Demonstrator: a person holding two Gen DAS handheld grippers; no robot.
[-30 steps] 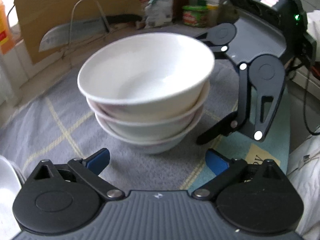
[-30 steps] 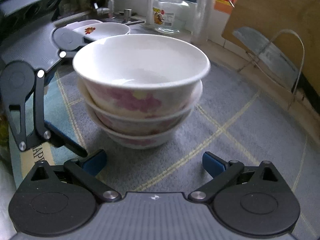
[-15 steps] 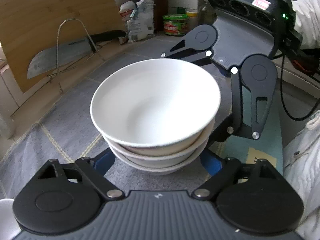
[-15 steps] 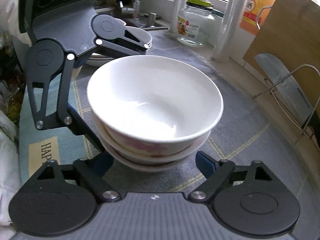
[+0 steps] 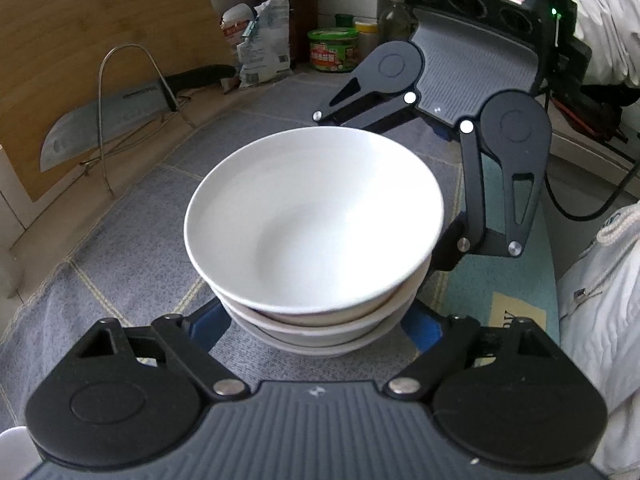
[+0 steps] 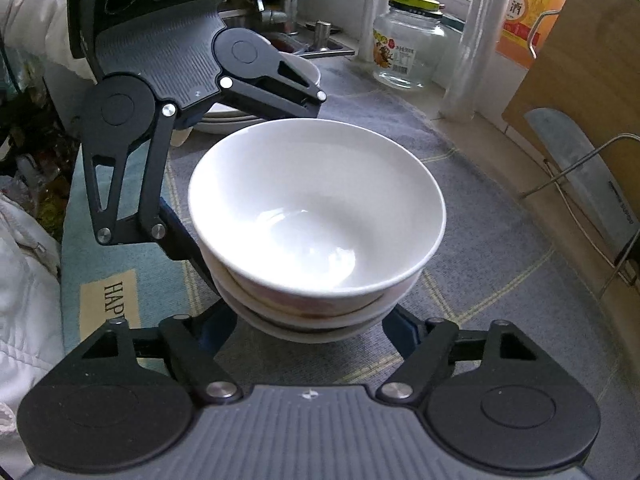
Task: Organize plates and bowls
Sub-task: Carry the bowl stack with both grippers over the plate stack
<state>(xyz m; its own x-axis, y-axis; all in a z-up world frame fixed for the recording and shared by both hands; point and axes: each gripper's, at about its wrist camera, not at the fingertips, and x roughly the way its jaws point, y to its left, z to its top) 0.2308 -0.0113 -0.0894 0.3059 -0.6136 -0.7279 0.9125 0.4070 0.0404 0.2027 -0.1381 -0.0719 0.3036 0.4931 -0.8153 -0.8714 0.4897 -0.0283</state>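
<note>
Step in hand: judged to be a two-claw lift of the bowl stack (image 5: 316,240), one claw on each side.
Left claw (image 5: 316,326): its jaws have just been closing; the blue pads now sit against the lowest bowl's sides, clenched on the stack. Contact itself is hidden under the rims.
Right claw (image 6: 310,330): seen from the opposite side, its blue pads also tucked under the stack at either flank; it looks to be grasping the stack as well, though the pad faces are hidden by the bowls.
Where the stack is: on the grey mat (image 5: 132,216) covering the table, between the two claws, which face each other across it. Whether it has left the mat I cannot tell.
How to do it well: raise both claws together and level, so the nested bowls do not slide; keep the squeeze low on the bottom bowl, not on a rim.
Risk: glazed ceramic is slick; uneven lift could tip the top bowl out.
Look of the stack: three nested round bowls, plain white inside, empty, glossy; pink floral print on the outer walls shows in the right wrist view.
Nearby: plates (image 6: 304,76) behind the left claw; a cleaver (image 5: 104,120) leans in a wire rack, well apart.
</note>
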